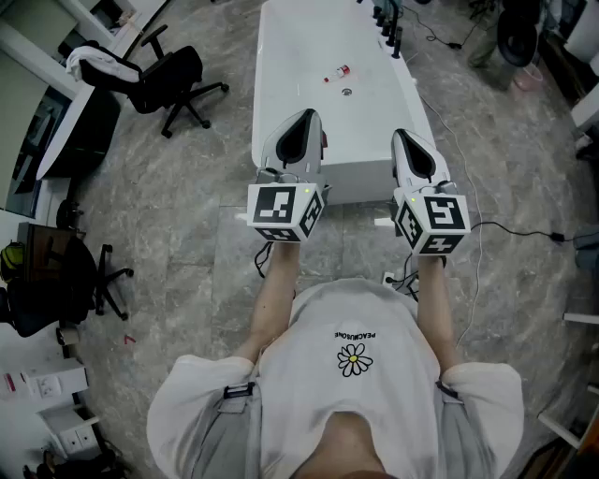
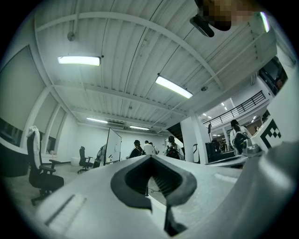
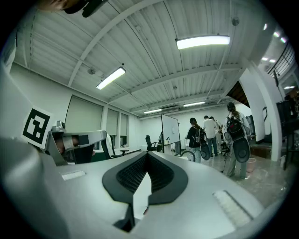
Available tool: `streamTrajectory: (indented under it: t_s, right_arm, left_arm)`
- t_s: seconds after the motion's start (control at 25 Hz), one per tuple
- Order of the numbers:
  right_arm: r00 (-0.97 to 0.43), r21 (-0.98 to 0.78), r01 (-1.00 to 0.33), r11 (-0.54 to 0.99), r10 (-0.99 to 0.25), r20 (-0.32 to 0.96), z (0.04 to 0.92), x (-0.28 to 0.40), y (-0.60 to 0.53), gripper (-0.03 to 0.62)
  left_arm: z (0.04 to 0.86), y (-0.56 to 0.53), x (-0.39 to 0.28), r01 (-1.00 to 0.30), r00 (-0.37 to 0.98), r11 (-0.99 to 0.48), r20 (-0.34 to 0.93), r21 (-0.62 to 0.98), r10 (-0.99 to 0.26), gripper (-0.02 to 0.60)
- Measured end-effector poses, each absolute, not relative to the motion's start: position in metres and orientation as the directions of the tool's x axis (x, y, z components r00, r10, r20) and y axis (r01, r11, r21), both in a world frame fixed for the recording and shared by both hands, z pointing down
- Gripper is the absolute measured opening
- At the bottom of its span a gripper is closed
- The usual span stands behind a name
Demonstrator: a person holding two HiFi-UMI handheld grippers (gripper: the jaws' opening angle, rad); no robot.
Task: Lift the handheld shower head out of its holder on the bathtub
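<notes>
The big white bathtub (image 1: 290,84) holds a small red-and-white thing (image 1: 342,71) and a round drain (image 1: 346,92). The shower head (image 1: 387,22) sits with dark taps on its far right rim, too small to see well. The left gripper (image 1: 303,114) and right gripper (image 1: 406,134) hang over the near end, fingers (image 2: 170,179) pressed together, holding nothing.

- The bathtub (image 1: 290,75) at 12 o'clock is plain white.
- The floor (image 1: 168,215) is grey with marbled veining.
- The left gripper (image 1: 303,116) and right gripper (image 1: 406,135) are pale grey with black pads and black-and-white marker cubes.
- The T-shirt (image 1: 318,318) is white with a daisy print.
- The office chair (image 1: 173,75) at 10 o'clock is black.
</notes>
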State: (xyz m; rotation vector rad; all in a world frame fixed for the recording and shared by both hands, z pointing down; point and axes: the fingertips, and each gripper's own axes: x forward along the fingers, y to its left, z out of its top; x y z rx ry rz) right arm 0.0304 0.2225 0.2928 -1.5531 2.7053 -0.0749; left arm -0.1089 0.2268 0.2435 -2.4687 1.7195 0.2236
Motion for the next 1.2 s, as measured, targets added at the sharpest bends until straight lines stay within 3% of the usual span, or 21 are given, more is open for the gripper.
streamTrajectory:
  t_s: [0.52, 0.8, 1.2]
  right_arm:
    - [-0.556, -0.093, -0.828, 0.553, -0.831, 0.010, 0.302, 0.040, 0.221, 0.018]
    - [-0.576, -0.186, -0.798, 0.574, -0.816, -0.050, 0.293, 0.051, 0.207, 0.018]
    - [-0.573, -0.148, -0.810, 0.568, -0.819, -0.008, 0.306, 0.054, 0.121, 0.018]
  left_arm:
    - [0.252, 0.231, -0.111, -0.958, 0.283, -0.287, -0.175, 0.000, -0.943, 0.000]
    - [0.246, 0.220, -0.104, -0.949, 0.313, -0.314, -0.187, -0.027, -0.931, 0.000]
    - [0.259, 0.108, -0.109, -0.932, 0.344, -0.360, -0.209, 0.044, -0.915, 0.000]
